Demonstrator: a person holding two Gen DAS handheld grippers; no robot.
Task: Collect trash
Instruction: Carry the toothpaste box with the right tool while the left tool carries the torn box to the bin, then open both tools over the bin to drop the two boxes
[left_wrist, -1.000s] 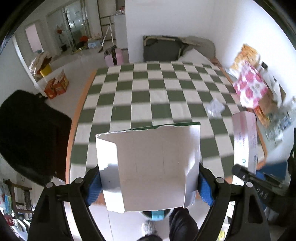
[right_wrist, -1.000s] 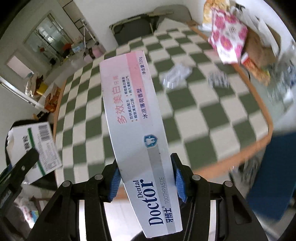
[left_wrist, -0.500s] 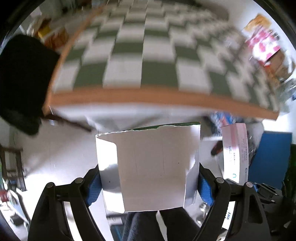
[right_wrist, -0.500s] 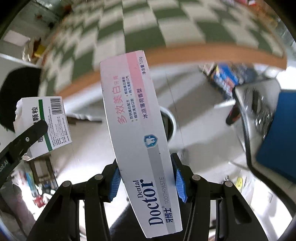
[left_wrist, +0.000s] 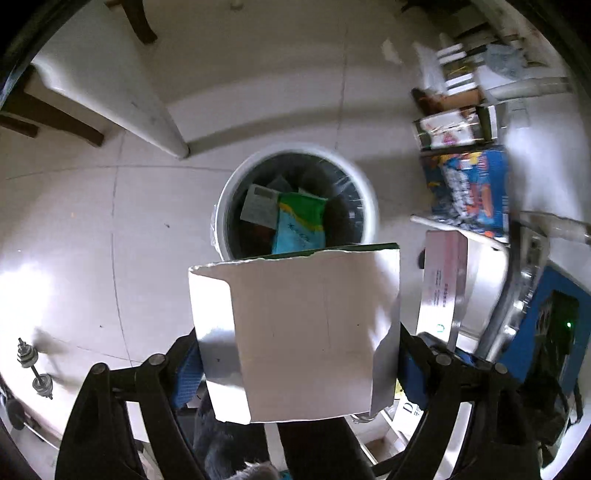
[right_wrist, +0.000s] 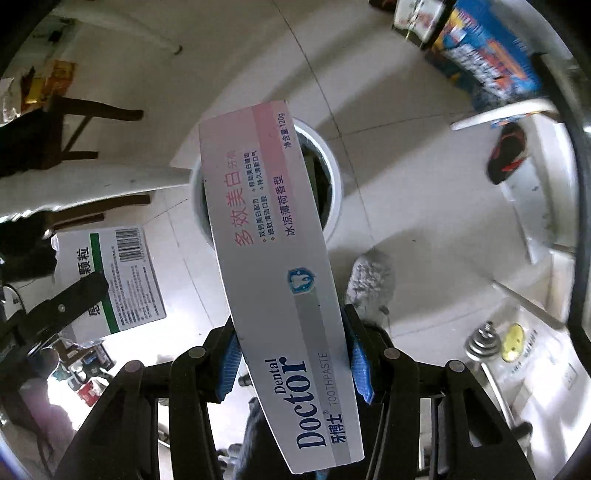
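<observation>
Pinched a torn white carton (left_wrist: 303, 332) across its width in the left hand-held gripper (left_wrist: 299, 369), blue pads (left_wrist: 186, 373) pressed against both side walls, ragged open edge pointing forward. Clamped a long toothpaste box (right_wrist: 273, 258) in the right hand-held gripper (right_wrist: 295, 365), gripped near the printed "Doctor" end, with most of the length sticking out ahead. Aimed both downward at a round white bin (left_wrist: 221, 206) standing on the tiled floor (left_wrist: 110, 221), probably so that loosening the grip would drop each piece straight in rather than needing a toss.

Seen from the left wrist, kept the carton's front edge just at the bin's near rim, not clearly over the mouth. Seen from the right wrist, laid the toothpaste box's far end across the opening, covering much of it. Carried the two pieces side by side, near each other but apart, so neither blocked the other's fall. Judged the toothpaste box the better placed of the two for release; judged the carton in need of a little more reach forward, since a wide flat piece could catch on the rim.

Lined the bin with a dark bag (left_wrist: 347, 199). Already held inside: a green and teal packet (left_wrist: 299, 225) leaning upright, a pale grey card or flat box (left_wrist: 258, 208) beside it, touching, and darker scraps beneath, too dim to name. Left room above them.
</observation>
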